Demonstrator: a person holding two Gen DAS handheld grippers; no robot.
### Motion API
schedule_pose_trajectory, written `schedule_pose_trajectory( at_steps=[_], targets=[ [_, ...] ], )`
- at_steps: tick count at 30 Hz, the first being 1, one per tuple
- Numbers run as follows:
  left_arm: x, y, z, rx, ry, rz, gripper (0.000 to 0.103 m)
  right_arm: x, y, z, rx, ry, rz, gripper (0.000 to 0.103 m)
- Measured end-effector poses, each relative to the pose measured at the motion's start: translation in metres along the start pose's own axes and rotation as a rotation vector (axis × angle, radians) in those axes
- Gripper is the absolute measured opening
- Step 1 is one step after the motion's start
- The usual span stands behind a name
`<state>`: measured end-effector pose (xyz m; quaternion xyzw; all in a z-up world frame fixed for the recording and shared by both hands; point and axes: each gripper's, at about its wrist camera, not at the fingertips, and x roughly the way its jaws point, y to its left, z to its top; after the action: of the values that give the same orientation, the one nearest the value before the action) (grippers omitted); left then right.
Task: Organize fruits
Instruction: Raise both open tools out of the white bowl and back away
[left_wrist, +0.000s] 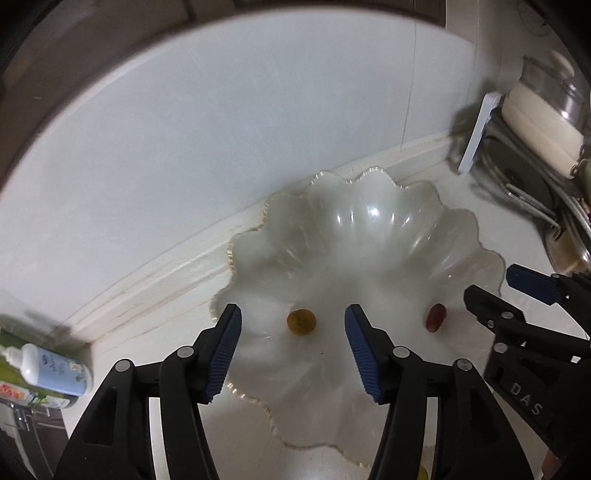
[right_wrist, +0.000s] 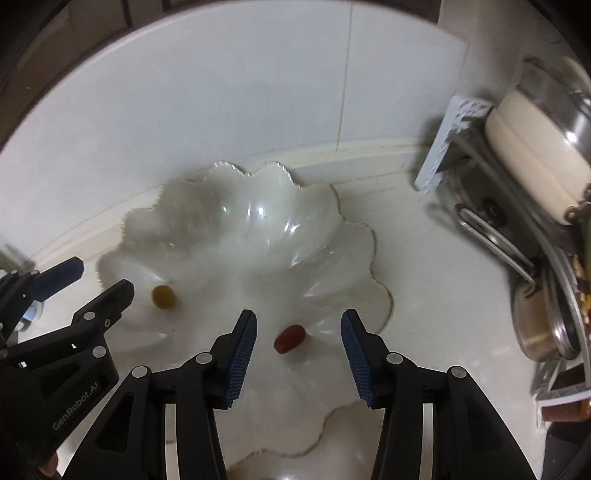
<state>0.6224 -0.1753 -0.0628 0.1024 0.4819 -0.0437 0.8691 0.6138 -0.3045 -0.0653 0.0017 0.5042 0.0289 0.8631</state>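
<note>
A scalloped glass bowl (left_wrist: 369, 229) with a gilt rim stands on a pale counter (right_wrist: 424, 266), close to the white tiled wall (left_wrist: 221, 129).

Two small fruits lie on the floor of the bowl, well apart from each other:
- A yellow-brown fruit (left_wrist: 301, 322), round, lies on the left side.
- A red fruit (right_wrist: 289, 338), oval, lies on the right side.

The left gripper (left_wrist: 293, 347) points steeply down into the bowl. Its jaws stand apart and grip nothing. The yellow-brown fruit shows in the gap between the blue pads (left_wrist: 223, 354), clear of both.

The right gripper (right_wrist: 298, 354) points down in the same manner, beside the left one. Its jaws also stand apart and grip nothing. The red fruit shows in the gap between its pads and touches neither.

Each gripper appears at the edge of the other's view.

Surrounding items:
- A metal rack (right_wrist: 495, 236) with pots stands at the right end of the counter.
- A white lidded pot (right_wrist: 532, 155) sits on the rack.
- A pale blue bottle (left_wrist: 55, 369) lies at the left edge of the left wrist view.
</note>
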Motion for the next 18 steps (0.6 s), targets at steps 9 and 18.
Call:
schedule_pose_trajectory(
  at_steps=[9, 18],
  targets=[
    [-0.066, 0.004, -0.022, -0.002, -0.134, 0.04, 0.063, -0.066, -0.001, -0.025, 0.012, -0.146, -0.01, 0.049],
    [-0.122, 0.008, -0.056, -0.01, -0.265, 0.008, 0.077, -0.119, -0.003, -0.058, 0.021, -0.253, -0.027, 0.049]
  ],
)
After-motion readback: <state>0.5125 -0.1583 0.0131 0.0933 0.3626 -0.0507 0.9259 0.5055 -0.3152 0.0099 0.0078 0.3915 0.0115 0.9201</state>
